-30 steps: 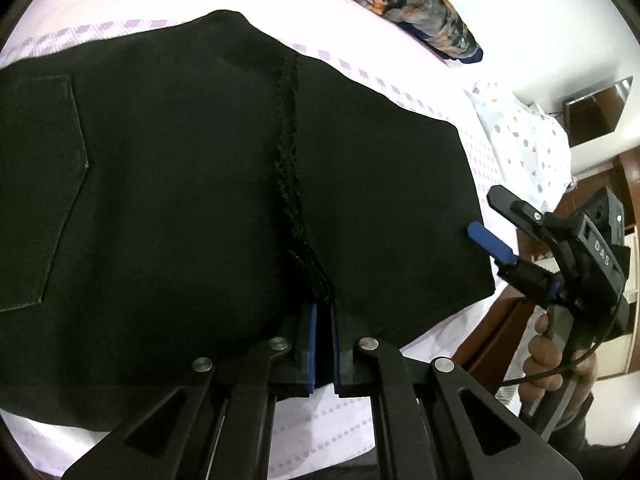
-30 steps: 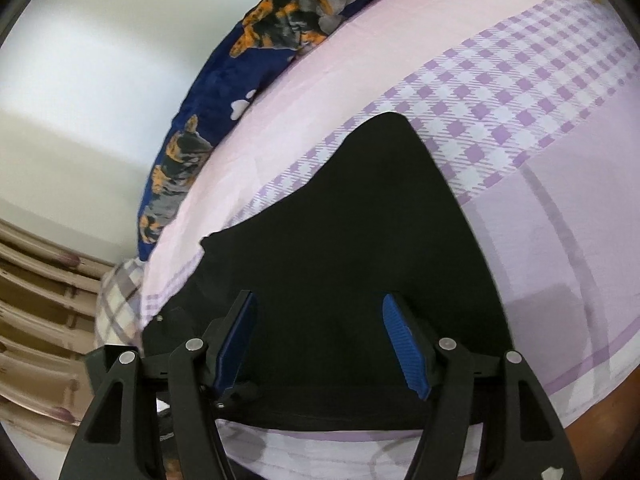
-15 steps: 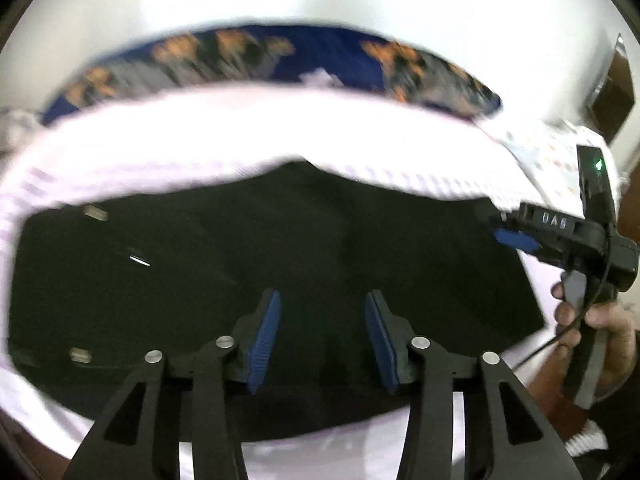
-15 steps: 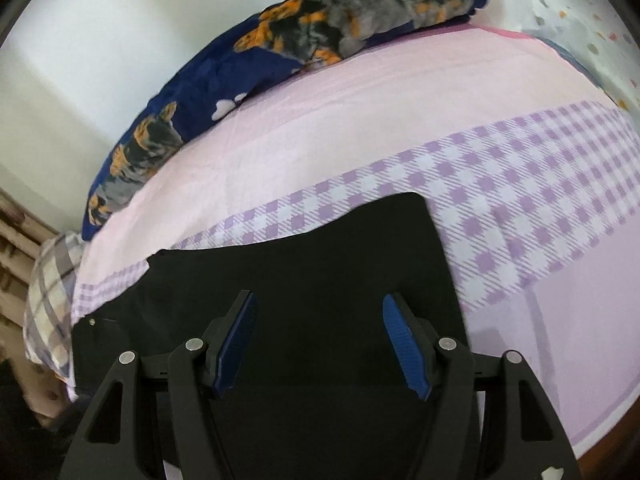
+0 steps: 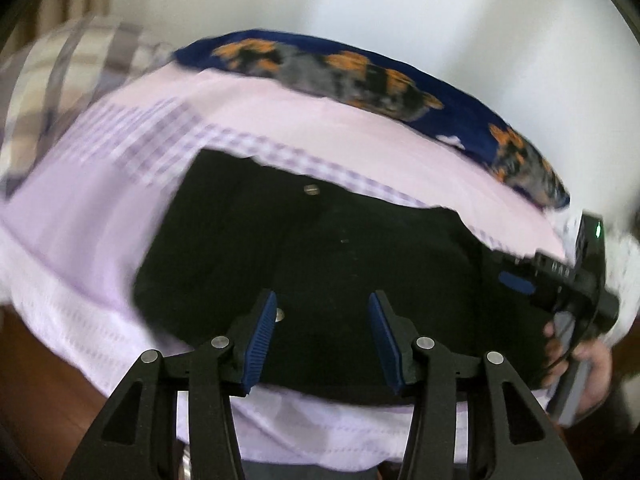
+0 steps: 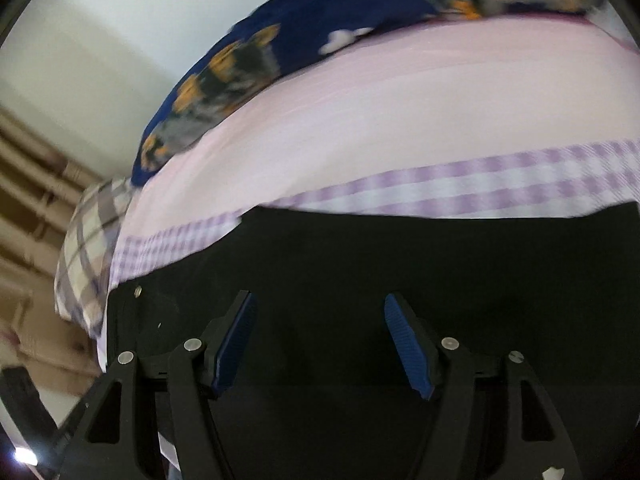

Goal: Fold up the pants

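Black pants [image 5: 340,264] lying flat on the pink and purple checked bedsheet [image 5: 100,216], below a dark blue pillow [image 5: 360,76]. Left gripper [image 5: 322,336] released, jaws spread above the cloth, grasping nothing. Right gripper [image 6: 322,344] likewise spread wide over the pants, empty.

Only readable text: pale raised letters on the black body of the right tongs [image 5: 516,282], left wrist view. Looks like "DA" plus a blurred third character I can't confirm. Right wrist view: no legible text, labels or numbers anywhere.
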